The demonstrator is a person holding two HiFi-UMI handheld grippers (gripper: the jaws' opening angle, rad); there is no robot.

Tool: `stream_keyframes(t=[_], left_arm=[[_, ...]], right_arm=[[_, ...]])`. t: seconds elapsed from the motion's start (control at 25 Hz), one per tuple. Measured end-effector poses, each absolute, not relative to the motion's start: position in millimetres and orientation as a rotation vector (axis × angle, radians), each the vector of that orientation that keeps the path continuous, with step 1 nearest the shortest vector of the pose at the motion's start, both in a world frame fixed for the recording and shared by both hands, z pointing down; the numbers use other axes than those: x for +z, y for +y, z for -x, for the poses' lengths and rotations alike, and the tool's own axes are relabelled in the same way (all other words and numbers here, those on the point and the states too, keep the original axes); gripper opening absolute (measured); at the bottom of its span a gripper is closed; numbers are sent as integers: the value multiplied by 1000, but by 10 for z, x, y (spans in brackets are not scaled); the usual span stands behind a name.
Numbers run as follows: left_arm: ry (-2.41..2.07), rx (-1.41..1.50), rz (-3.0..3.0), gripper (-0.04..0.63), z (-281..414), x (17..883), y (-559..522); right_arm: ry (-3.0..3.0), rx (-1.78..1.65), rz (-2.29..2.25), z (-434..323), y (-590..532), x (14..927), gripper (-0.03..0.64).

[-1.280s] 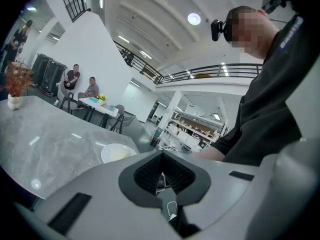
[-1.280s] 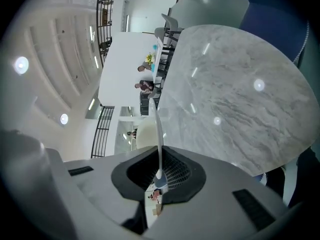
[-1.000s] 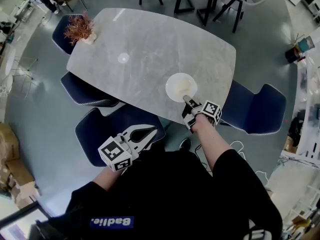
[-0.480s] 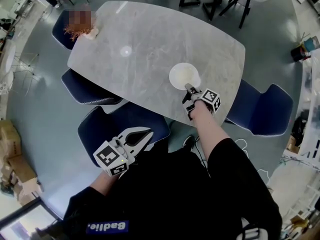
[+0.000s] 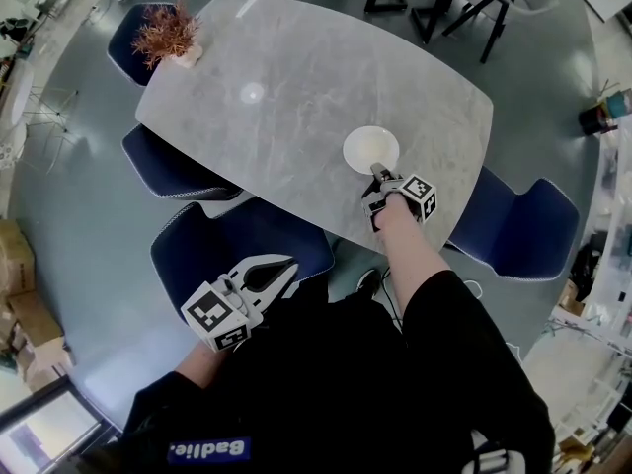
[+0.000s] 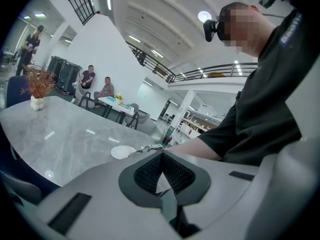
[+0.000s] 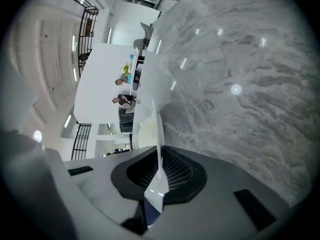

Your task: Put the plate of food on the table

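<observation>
We hold the white plate (image 5: 371, 150) by its rim in our right gripper (image 5: 378, 176), above the grey tabletop (image 5: 296, 97).

The right gripper's jaws are pinched narrow on the near rim, and the plate reaches straight ahead of them, seen edge-on in the right gripper view (image 7: 150, 129). It hangs low above the tabletop's near side, but we cannot tell whether it rests on the stone. Its middle looks pale yellow; we cannot make out the food. Our left gripper (image 5: 286, 263) hangs well back and to the left of the right one, above a blue chair (image 5: 232, 243), its jaws together on nothing. Far ahead of it, a small potted plant (image 5: 170, 36) stands at the tabletop's far corner.
</observation>
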State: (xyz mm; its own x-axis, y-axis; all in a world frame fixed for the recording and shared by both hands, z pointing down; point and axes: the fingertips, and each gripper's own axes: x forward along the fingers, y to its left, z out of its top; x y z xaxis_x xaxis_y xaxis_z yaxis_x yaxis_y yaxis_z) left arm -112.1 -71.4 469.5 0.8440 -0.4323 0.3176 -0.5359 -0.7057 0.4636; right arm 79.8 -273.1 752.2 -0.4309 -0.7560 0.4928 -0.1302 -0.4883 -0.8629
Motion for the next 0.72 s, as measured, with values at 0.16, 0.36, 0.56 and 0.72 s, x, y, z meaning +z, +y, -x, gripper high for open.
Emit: stream_keyframes(t=[0.16,0.36,0.56,0.72], left_arm=[[-734,235,-2444,6,1162,4707,-716],[-760,226,-2415,8,1205,4727,-731],[-760,215,-2410,8,1215,4717,-746],[-749,208,-2400,8,1190,4713,-756]], right_arm=[[1256,-1990,1366,-795,-2729,7560,20],[1285,-2041,1431,-787,-2745,7597,21],[1312,-2094,1442,-732,-2770,7594,110],[1309,-2113,1419,-701,-2804,7583,204]])
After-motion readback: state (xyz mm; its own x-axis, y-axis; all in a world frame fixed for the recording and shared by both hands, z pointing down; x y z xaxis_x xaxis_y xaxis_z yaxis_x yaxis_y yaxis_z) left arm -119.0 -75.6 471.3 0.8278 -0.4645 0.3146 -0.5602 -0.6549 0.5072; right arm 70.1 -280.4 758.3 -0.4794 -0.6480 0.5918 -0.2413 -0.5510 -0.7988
